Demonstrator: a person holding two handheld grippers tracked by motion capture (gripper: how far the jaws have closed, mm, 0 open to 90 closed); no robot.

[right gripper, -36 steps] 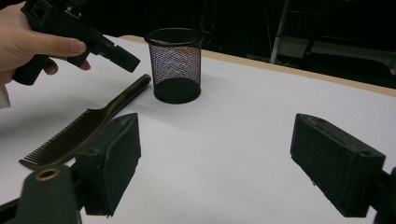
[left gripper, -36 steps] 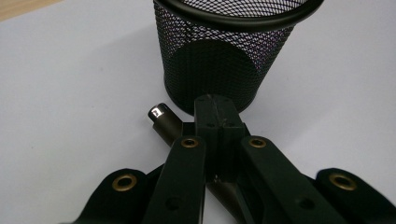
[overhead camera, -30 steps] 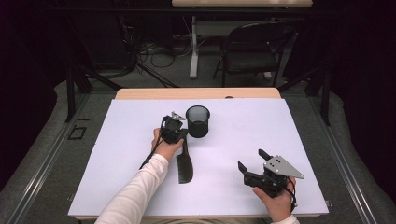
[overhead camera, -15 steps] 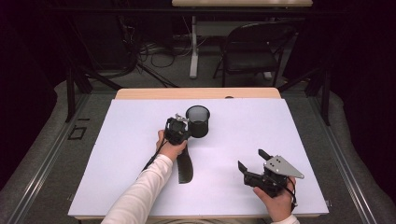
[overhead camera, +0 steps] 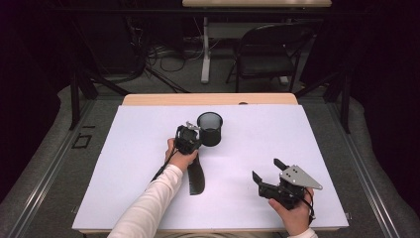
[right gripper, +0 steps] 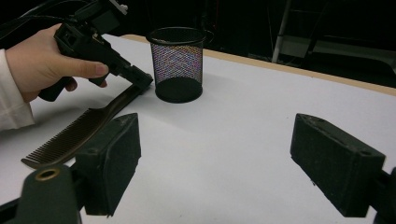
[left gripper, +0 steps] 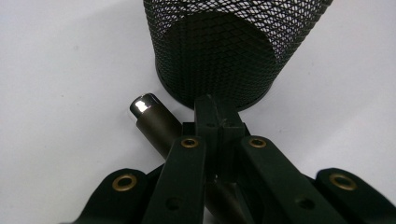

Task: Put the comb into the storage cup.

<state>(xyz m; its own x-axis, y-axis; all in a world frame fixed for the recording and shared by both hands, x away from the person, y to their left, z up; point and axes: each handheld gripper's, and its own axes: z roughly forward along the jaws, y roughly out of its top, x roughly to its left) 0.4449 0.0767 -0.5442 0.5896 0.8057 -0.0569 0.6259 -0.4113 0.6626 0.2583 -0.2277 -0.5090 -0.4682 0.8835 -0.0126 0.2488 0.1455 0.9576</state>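
A black mesh cup [overhead camera: 210, 128] stands upright near the middle of the white table [overhead camera: 124, 148]. Just to its left, my left gripper [overhead camera: 196, 147] is shut on the handle of a dark comb [overhead camera: 196, 176], whose toothed end rests on the table nearer the person. In the left gripper view the jaws [left gripper: 218, 122] are pressed together, the comb's metal-tipped handle end [left gripper: 148, 111] pokes out at their left, and the mesh cup [left gripper: 229, 46] stands right in front. My right gripper [overhead camera: 270, 173] is at the front right, open with nothing in it [right gripper: 224, 163]; it faces the cup [right gripper: 178, 63] and comb [right gripper: 74, 133].
The table's wooden far edge [overhead camera: 208, 99] lies behind the cup. A black folding chair [overhead camera: 267, 54] and a second table's leg [overhead camera: 205, 49] stand on the floor beyond. White surface stretches between the two grippers and to the cup's right.
My left gripper has shifted a little to the right, closer to the cup's base, taking the comb's handle with it. The right gripper has stayed where it was.
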